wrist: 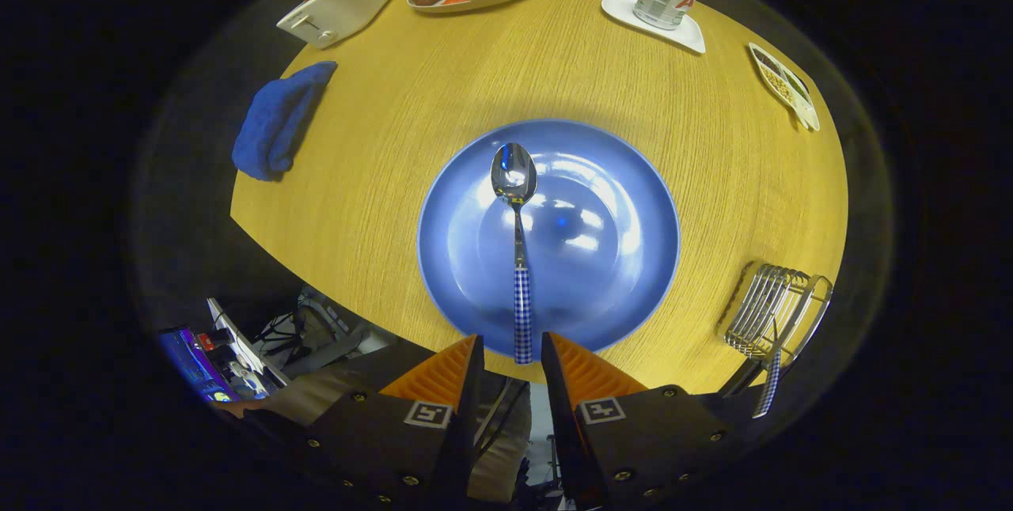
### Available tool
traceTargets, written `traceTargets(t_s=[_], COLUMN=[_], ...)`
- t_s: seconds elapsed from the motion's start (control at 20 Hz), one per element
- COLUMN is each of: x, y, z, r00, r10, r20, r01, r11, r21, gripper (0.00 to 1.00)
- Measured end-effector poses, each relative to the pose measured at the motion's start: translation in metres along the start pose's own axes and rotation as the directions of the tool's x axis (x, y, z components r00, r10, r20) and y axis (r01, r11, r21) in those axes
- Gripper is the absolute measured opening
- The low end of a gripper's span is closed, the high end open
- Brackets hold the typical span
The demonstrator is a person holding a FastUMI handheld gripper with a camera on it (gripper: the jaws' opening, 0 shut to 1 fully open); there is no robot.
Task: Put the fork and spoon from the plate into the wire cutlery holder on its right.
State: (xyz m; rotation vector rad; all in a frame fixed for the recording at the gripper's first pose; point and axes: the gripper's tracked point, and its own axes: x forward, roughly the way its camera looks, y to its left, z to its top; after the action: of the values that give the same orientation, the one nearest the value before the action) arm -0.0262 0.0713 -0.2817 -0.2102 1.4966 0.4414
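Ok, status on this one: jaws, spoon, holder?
Gripper jaws open, astride the spoon handle tip, not gripping. Spoon lies on blue plate, bowl pointing away. Wire holder to the right, one checked handle already in it. Nothing in the way.

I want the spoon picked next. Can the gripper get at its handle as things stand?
Probably yes. The gripper is open, and the spoon lies alone on the plate, its checked handle end reaching between the fingertips, with nothing in the way.
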Motion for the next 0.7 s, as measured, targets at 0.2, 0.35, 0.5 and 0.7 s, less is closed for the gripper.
traceTargets(t_s=[0.2, 0.35, 0.5, 0.7], x=[0.013, 0.018, 0.023, 0.032], y=[-0.001, -0.002, -0.006, -0.006], z=[0.0, -0.001, 0.001, 0.0], r00=[1.0, 1.0, 0.999, 0.999], r10=[-0.008, -0.014, -0.025, -0.024], r20=[-0.015, -0.021, -0.021, -0.028], r01=[0.008, 0.015, 0.026, 0.024], r11=[1.0, 1.0, 1.0, 1.0], r21=[0.003, 0.005, 0.008, 0.014], gripper=[0.44, 0.44, 0.44, 0.44])
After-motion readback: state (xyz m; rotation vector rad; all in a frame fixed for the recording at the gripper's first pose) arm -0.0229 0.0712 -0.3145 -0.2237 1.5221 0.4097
